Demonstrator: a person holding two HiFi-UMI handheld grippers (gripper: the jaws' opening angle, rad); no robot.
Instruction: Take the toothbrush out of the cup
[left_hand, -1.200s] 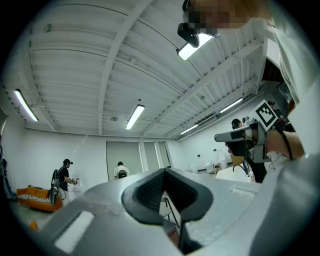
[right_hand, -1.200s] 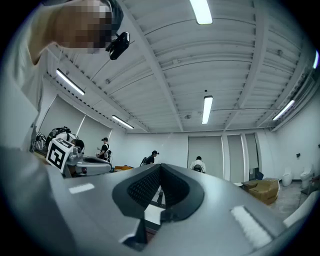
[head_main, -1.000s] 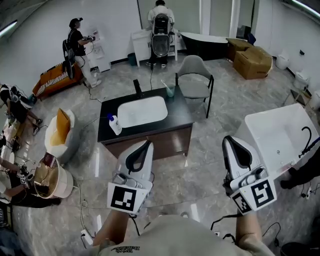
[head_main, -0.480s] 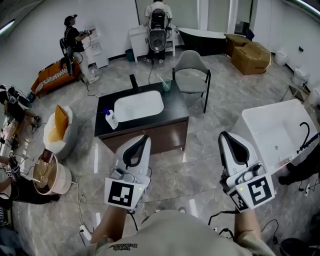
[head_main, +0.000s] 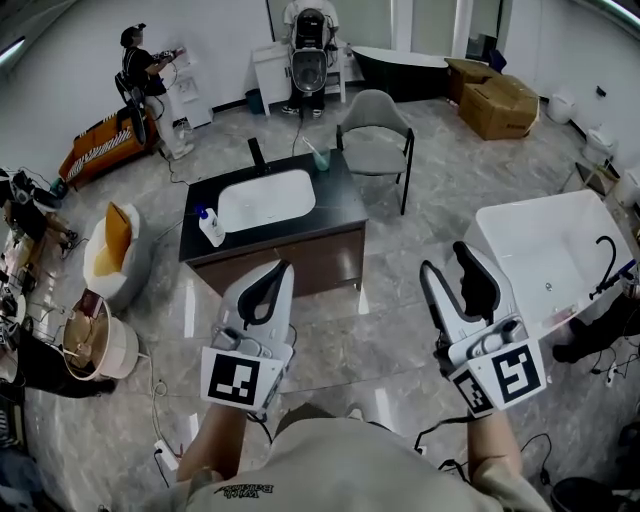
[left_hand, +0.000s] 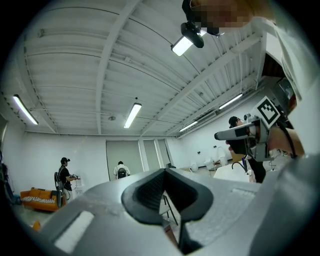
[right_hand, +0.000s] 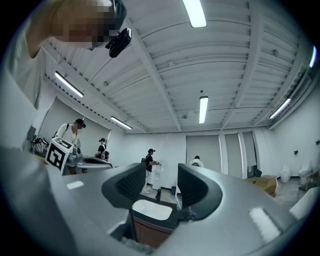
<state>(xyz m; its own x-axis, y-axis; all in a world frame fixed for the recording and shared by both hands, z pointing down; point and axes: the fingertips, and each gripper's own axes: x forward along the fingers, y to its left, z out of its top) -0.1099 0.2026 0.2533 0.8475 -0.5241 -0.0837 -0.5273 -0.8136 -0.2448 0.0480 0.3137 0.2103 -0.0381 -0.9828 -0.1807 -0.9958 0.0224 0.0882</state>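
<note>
A small greenish cup (head_main: 322, 158) with a toothbrush (head_main: 315, 150) standing in it sits at the far right corner of the black vanity counter (head_main: 340, 215), beside the white sink (head_main: 266, 199). Both grippers hang over the floor well short of the vanity. My left gripper (head_main: 279, 268) is shut and holds nothing; its jaws meet in the left gripper view (left_hand: 165, 172). My right gripper (head_main: 446, 262) has its jaws opening, with nothing between them. The sink (right_hand: 151, 210) shows through that gap in the right gripper view (right_hand: 161, 187).
A soap bottle (head_main: 210, 228) and a black faucet (head_main: 257, 153) stand on the counter. A grey chair (head_main: 375, 150) is behind the vanity and a white bathtub (head_main: 545, 250) lies at the right. Several people work along the back wall and left side. Cables trail on the floor.
The right gripper's jaws have gone from shut to spread apart. Both grippers have moved towards the vanity, which has slid up and left in the head view.
</note>
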